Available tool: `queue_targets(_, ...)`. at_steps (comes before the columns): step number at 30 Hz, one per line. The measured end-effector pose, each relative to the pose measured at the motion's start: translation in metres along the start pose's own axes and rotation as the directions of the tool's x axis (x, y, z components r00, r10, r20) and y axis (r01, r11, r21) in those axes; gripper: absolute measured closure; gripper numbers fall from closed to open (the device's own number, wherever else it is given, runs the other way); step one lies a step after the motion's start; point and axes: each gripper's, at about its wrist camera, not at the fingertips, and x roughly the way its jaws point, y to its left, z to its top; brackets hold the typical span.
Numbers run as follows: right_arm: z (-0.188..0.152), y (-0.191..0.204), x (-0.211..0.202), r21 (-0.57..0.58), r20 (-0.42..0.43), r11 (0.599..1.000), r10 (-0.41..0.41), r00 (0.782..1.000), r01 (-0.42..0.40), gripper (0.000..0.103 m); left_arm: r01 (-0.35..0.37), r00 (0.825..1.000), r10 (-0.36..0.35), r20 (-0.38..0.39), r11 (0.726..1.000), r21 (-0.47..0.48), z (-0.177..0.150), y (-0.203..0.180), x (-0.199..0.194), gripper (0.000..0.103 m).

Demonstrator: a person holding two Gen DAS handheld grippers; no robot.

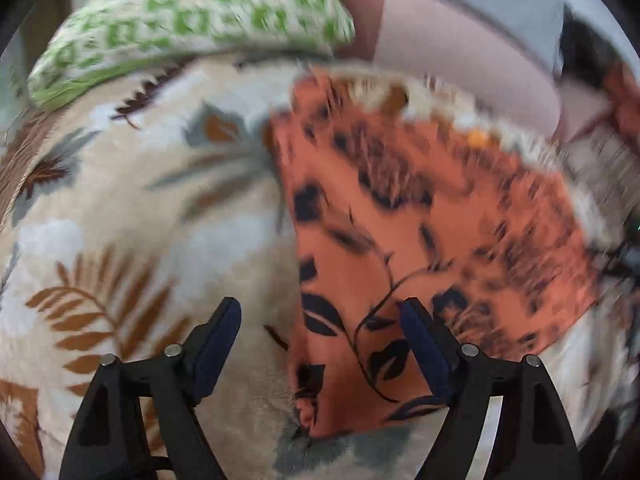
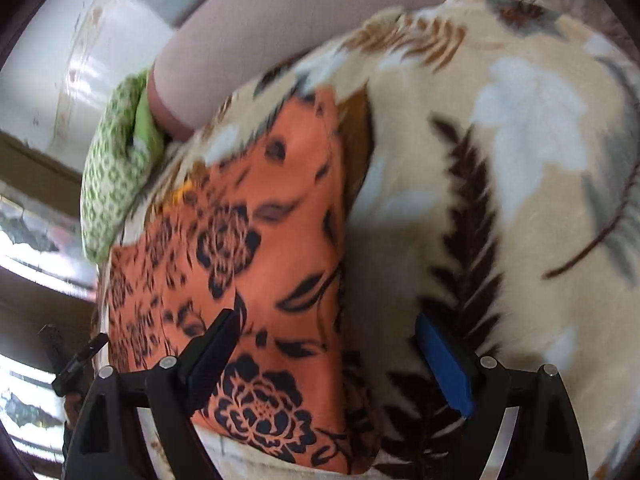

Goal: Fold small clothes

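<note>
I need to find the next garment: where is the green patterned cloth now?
In the left wrist view the green patterned cloth lies at the top left, on the far edge of the leaf-print blanket, beyond the orange floral cloth.

Two handheld grippers are pointing steeply downward. The left gripper (image 1: 320, 316) is standing with its jaws apart, black fingers (image 1: 216, 344) splayed outward and their dark pads facing each other with nothing pinched between them. The right gripper (image 2: 330, 332) is gaping wider, one blue pad (image 2: 444, 364) catching light. Neither appears to be gripping anything, though motion blur is smearing both views. No hand or sleeve is showing.
</note>
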Motion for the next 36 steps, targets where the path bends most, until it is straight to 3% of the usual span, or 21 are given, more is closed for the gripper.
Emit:
queue_targets(1, 0.002, 0.005, 0.005, -0.02, -0.013, 1.0, 0.002, 1.0, -0.003, 0.015, -0.021, 1.0, 0.021, -0.01, 1.0, -0.014, 0.003, -0.002, 0.007, 0.039)
queue_targets(2, 0.005, 0.01, 0.012, -0.021, -0.04, 1.0, -0.005, 0.999, 0.004, 0.031, 0.022, 1.0, -0.022, -0.004, 1.0, -0.02, 0.009, -0.005, 0.006, 0.077)
queue_targets(3, 0.006, 0.013, 0.015, -0.015, -0.059, 1.0, -0.018, 0.998, 0.017, 0.043, 0.077, 0.996, -0.078, -0.038, 0.996, -0.045, 0.015, -0.006, 0.007, 0.085)
queue_targets(4, 0.008, 0.018, 0.021, -0.023, -0.095, 0.999, -0.031, 0.995, 0.029, 0.064, 0.054, 0.997, -0.058, -0.049, 0.996, -0.073, 0.021, -0.008, 0.004, 0.085)
queue_targets(6, 0.012, 0.027, 0.023, -0.039, -0.125, 0.999, -0.038, 0.991, 0.034, 0.085, 0.012, 1.0, -0.013, -0.022, 0.999, -0.034, 0.029, -0.02, -0.009, 0.086)
queue_targets(11, 0.011, 0.048, -0.034, -0.009, -0.017, 0.999, 0.039, 0.999, -0.039, 0.088, 0.072, 0.991, -0.066, 0.115, 0.996, -0.046, 0.031, -0.027, -0.089, 0.087)
queue_targets(14, -0.007, 0.068, -0.08, -0.049, 0.03, 0.996, 0.071, 0.997, -0.07, 0.088, 0.063, 0.984, -0.063, 0.165, 0.998, 0.004, 0.009, -0.032, -0.138, 0.087)
queue_targets(17, -0.041, 0.069, -0.111, -0.047, 0.023, 0.993, 0.109, 0.994, -0.108, 0.088, 0.114, 0.982, -0.105, 0.159, 0.992, -0.052, -0.035, -0.023, -0.169, 0.086)
queue_targets(19, -0.073, 0.059, -0.108, -0.006, -0.019, 0.991, 0.131, 0.991, -0.131, 0.083, 0.093, 0.99, -0.084, 0.109, 0.992, -0.08, -0.071, -0.016, -0.156, 0.082)
queue_targets(21, -0.104, 0.041, -0.088, 0.0, -0.074, 0.997, 0.082, 0.994, -0.082, 0.076, 0.051, 0.999, -0.051, -0.002, 0.99, -0.133, -0.105, -0.002, -0.112, 0.072)
queue_targets(23, -0.134, 0.01, -0.05, 0.046, -0.183, 0.999, -0.008, 0.983, 0.017, 0.027, 0.003, 0.993, -0.025, -0.116, 0.983, -0.181, -0.125, 0.013, -0.08, 0.068)
queue_targets(24, -0.137, 0.006, -0.049, 0.05, -0.156, 0.999, -0.004, 0.988, 0.012, 0.029, 0.036, 0.997, -0.049, -0.057, 0.977, -0.212, -0.127, 0.018, -0.088, 0.067)
queue_targets(26, -0.137, 0.005, -0.067, 0.062, -0.086, 0.998, 0.012, 0.996, -0.007, 0.029, -0.064, 0.997, 0.069, 0.022, 0.981, -0.181, -0.117, 0.013, -0.118, 0.067)
queue_targets(28, -0.126, 0.011, -0.096, 0.05, 0.03, 0.998, -0.039, 0.999, 0.037, 0.029, -0.098, 0.985, 0.113, 0.128, 0.989, -0.114, -0.102, 0.0, -0.145, 0.064)
queue_targets(30, -0.109, 0.021, -0.115, 0.04, 0.117, 0.999, -0.014, 0.993, 0.009, 0.029, -0.057, 0.978, 0.064, 0.196, 0.997, -0.042, -0.086, -0.019, -0.161, 0.05)
queue_targets(32, -0.089, 0.035, -0.111, 0.052, 0.113, 0.986, 0.154, 0.982, -0.161, 0.023, -0.012, 0.977, 0.009, 0.214, 1.0, 0.012, -0.08, -0.037, -0.16, 0.049)
queue_targets(34, -0.076, 0.047, -0.093, 0.03, 0.087, 0.962, 0.269, 0.959, -0.273, 0.023, 0.034, 0.98, -0.048, 0.196, 0.997, 0.072, -0.075, -0.057, -0.144, 0.049)
queue_targets(36, -0.062, 0.052, -0.058, 0.007, 0.052, 0.958, 0.285, 0.957, -0.286, 0.023, 0.036, 0.99, -0.044, 0.13, 0.997, 0.064, -0.076, -0.063, -0.11, 0.049)
